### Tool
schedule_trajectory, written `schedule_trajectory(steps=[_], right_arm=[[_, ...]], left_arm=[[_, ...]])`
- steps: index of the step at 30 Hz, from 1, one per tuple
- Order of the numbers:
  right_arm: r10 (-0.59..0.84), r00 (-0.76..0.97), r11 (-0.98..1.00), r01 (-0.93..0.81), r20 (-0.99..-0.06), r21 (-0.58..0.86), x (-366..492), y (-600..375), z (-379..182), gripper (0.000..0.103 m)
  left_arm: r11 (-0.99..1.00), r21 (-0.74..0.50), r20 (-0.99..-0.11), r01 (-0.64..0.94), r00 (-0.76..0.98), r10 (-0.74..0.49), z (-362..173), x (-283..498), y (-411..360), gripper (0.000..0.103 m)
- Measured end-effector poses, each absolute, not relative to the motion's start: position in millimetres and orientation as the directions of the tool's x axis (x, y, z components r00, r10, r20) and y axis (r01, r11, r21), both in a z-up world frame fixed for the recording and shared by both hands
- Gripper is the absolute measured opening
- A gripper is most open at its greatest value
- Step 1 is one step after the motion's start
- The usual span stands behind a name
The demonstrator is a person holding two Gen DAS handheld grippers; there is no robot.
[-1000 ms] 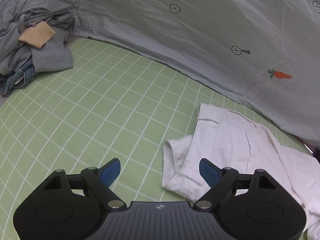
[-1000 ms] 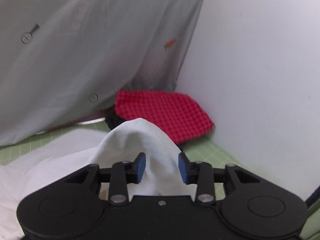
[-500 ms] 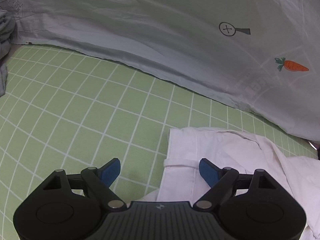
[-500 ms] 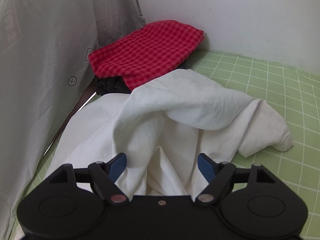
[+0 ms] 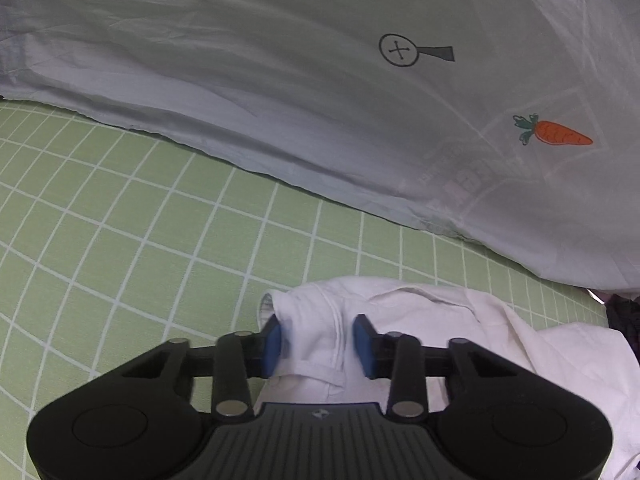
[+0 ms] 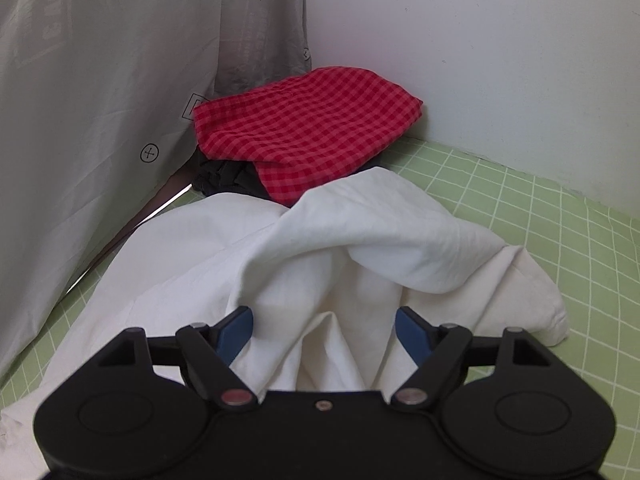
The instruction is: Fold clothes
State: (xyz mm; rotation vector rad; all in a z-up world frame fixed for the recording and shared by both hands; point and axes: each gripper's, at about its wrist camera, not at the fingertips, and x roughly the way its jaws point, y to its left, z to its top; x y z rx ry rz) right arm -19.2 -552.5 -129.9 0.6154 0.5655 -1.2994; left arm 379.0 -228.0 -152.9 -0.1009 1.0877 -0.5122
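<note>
A crumpled white garment [image 5: 432,320] lies on the green grid mat [image 5: 160,216]. My left gripper [image 5: 318,340] has its blue pads closed in around a bunched hem of the white garment, which fills the gap between them. In the right wrist view the same white garment [image 6: 360,236] lies in rumpled folds. My right gripper [image 6: 326,330] is wide open just above it, with cloth beneath and between the fingers but not pinched.
A grey printed sheet [image 5: 360,100] hangs along the back of the mat. A folded red checked garment [image 6: 304,132] rests on a dark one [image 6: 228,176] in the corner by the white wall [image 6: 500,40].
My left gripper has moved onto the garment's edge and closed from wide open onto it. My right gripper let go of the white cloth, opened wide, and the cloth dropped.
</note>
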Motion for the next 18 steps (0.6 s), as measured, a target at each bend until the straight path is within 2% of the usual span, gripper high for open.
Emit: schedule_trajectory(steps=[6, 12, 16, 18], right_arm=[[-0.711, 0.212, 0.218, 0.973, -0.671, 0.076, -22, -535, -119, 0.079], [-0.714, 0.273, 0.294, 0.953, -0.645, 0.078, -27, -508, -105, 0.079], [-0.700, 0.322, 0.357, 0.931, -0.638, 0.078, -42, -481, -98, 0.079], [-0.683, 0.345, 0.382, 0.920, -0.645, 0.087, -56, -469, -96, 0.080]], left_arm=[[0.819, -0.371, -0.735, 0.438, 0.400, -0.548, -109, 349, -207, 0.018], [0.701, -0.262, -0.658, 0.663, 0.409, -0.633, -48, 258, -177, 0.016], [0.685, -0.261, -0.675, 0.680, 0.379, -0.633, -42, 197, -144, 0.014], [0.711, -0.312, -0.700, 0.631, 0.353, -0.621, -53, 171, -122, 0.008]])
